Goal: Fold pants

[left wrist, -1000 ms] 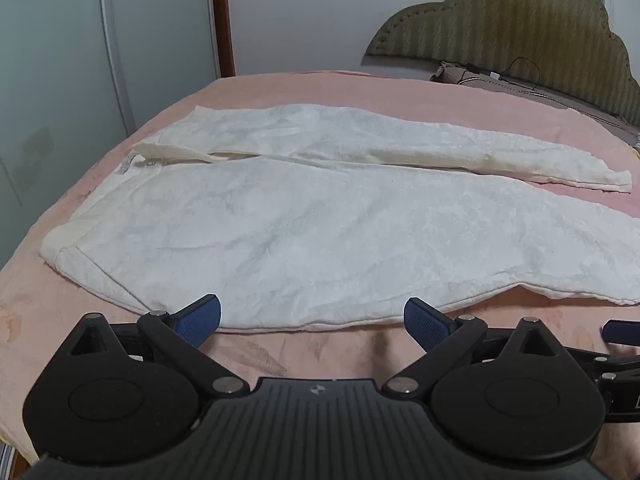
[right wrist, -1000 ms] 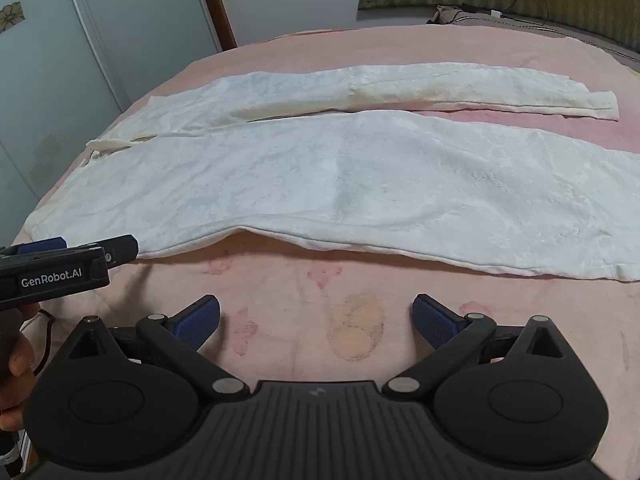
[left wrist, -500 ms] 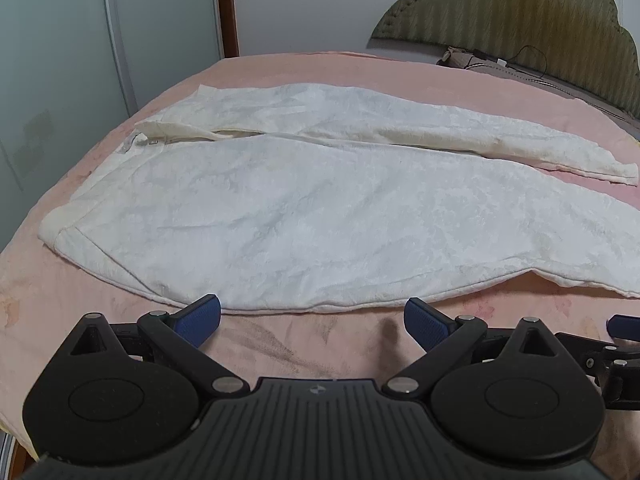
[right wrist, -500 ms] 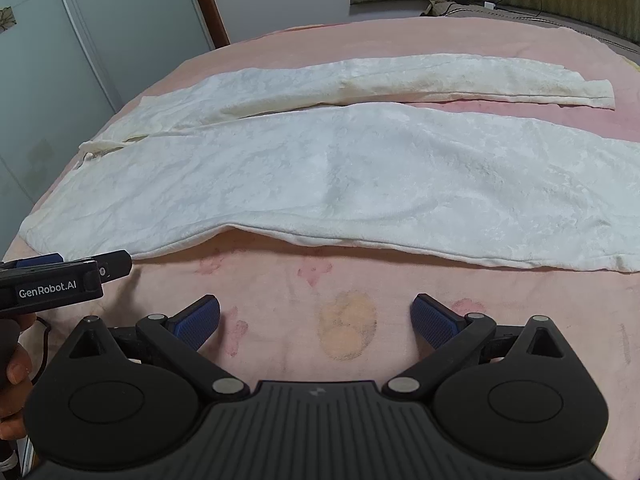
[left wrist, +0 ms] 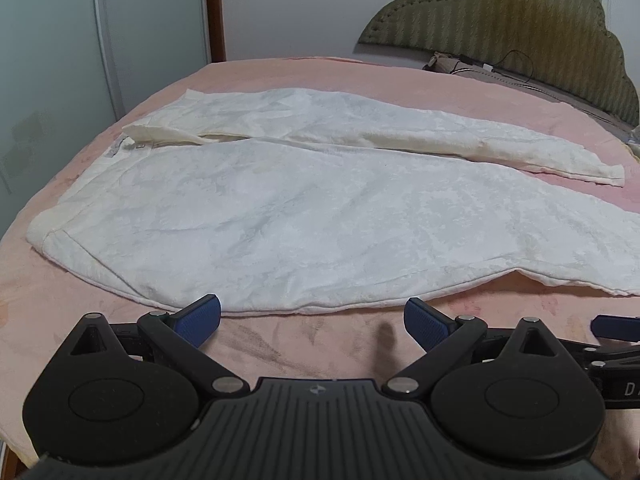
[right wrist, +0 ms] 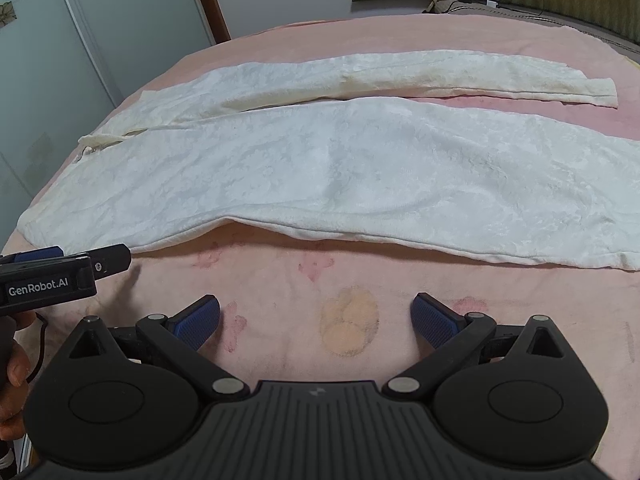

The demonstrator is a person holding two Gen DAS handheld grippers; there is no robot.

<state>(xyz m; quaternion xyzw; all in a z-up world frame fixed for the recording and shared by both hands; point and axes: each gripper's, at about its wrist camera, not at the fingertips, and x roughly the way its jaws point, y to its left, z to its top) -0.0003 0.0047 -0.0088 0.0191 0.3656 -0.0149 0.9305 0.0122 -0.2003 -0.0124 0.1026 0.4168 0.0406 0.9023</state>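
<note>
Both claws stood wide apart and empty: the left claw [left wrist: 312, 320] hovered just short of the white pants' [left wrist: 304, 216] near edge, the right claw [right wrist: 316, 318] over the pink bed [right wrist: 348, 280] where the pants lay spread flat.

light: dim, even | shadows: soft | focus: sharp | edges: fisheye-bent

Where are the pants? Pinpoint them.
The pants lie spread flat on the pink bed, just ahead of both open grippers, legs pointing right toward the headboard.
</note>
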